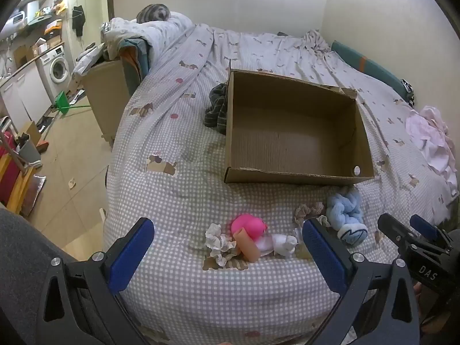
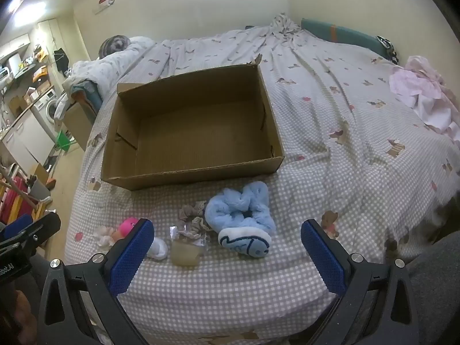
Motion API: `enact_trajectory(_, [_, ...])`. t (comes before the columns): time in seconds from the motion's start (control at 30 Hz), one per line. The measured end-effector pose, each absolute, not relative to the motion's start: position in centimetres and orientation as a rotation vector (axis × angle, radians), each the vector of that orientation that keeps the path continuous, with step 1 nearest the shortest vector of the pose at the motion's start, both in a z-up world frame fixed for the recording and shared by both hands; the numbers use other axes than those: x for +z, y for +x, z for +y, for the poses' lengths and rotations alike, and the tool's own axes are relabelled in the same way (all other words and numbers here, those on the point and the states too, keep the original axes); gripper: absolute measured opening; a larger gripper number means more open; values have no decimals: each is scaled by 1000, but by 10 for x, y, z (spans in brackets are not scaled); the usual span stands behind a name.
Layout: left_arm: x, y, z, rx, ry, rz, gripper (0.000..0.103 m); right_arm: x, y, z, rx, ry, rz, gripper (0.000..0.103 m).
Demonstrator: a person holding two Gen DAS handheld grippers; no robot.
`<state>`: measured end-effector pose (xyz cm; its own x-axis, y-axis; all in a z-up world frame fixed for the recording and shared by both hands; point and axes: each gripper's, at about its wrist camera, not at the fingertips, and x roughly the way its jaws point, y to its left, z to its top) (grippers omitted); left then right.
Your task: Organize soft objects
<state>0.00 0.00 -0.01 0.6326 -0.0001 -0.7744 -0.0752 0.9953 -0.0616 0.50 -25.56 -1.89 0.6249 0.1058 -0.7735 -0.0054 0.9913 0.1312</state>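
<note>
**Nothing boxed yet: both grippers wide apart over the bed**

Several soft things lie in a loose row on the checked bed cover [image 1: 184,201] in the left wrist view, all on the near side of the cardboard box [image 1: 290,169]; the box is bare inside, so as far as this view shows the sorting has not begun. Between the spread blue pads of the left gripper [image 1: 227,247] sit a crumpled white cloth [image 1: 219,243], a pink ball [image 1: 247,225] and a tan roll [image 1: 249,245] touching it, and a small white sock [image 1: 284,244]; the jaws stand fully apart and grip nothing. Further right are a frilly hair tie [image 1: 309,211] and a fluffy blue slipper [image 1: 348,217], just beside the box's near corner. A dark striped cloth [image 1: 217,109] is bunched against the far left wall of the box; a pink garment [image 1: 431,141] lies well apart at the right edge of the bed. The right gripper [image 1: 414,231] shows at the right margin, tilted down beside the slipper.

Seen from the right wrist, the box again holds nothing; the slipper lies directly ahead of the right gripper's spread pads, which hold nothing, with the hair tie beside it and a clear crinkled packet [image 2: 187,251] near the left pad. The pink ball and white sock peek out behind that pad.

My judgement: the whole job is left; every soft piece has yet to go into the box, and the slipper looks the nearest pick for the right side.
</note>
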Motion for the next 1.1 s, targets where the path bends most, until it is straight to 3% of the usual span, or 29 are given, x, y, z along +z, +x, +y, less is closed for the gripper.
enact_trajectory(1.1, [-6,-1,1,41,-109,898,103,-21,5,-254,65,122,908,103])
